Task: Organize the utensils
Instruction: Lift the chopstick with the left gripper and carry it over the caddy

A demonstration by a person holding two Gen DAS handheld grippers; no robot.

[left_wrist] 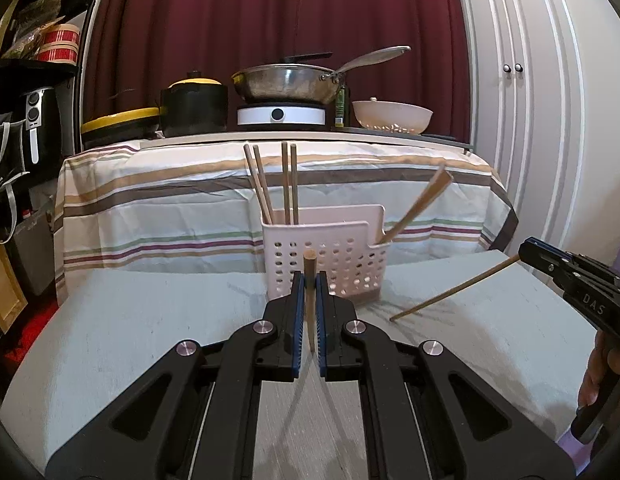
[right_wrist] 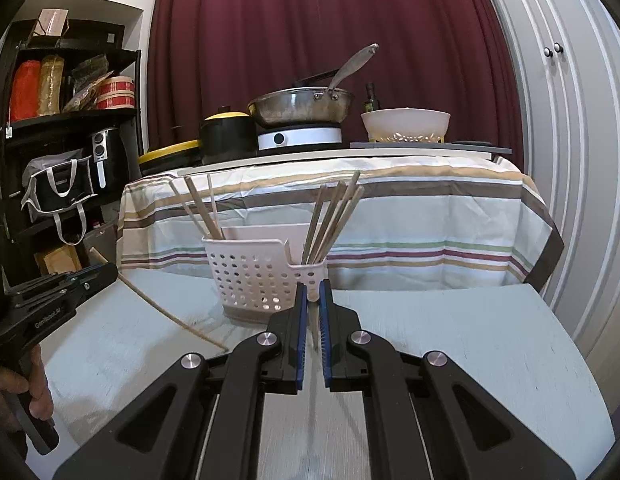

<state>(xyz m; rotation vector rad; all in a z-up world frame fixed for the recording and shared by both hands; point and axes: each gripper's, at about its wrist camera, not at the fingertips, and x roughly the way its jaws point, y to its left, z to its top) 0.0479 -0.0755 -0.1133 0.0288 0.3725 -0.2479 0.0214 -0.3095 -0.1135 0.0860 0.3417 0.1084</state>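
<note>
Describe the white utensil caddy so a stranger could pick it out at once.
Start at the pale grey table in front of the striped tablecloth. Near its back edge stands the white utensil caddy, a plastic basket with round holes in its walls and wooden chopsticks standing in it. It is the only container on that table; the pots and bowl sit on the surface behind.

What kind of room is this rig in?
Most likely a home kitchen or dining corner. A steel pan sits on a portable cooktop on a cloth-covered table, an air fryer stands on the shelf, and a white utensil caddy holds chopsticks.
</note>
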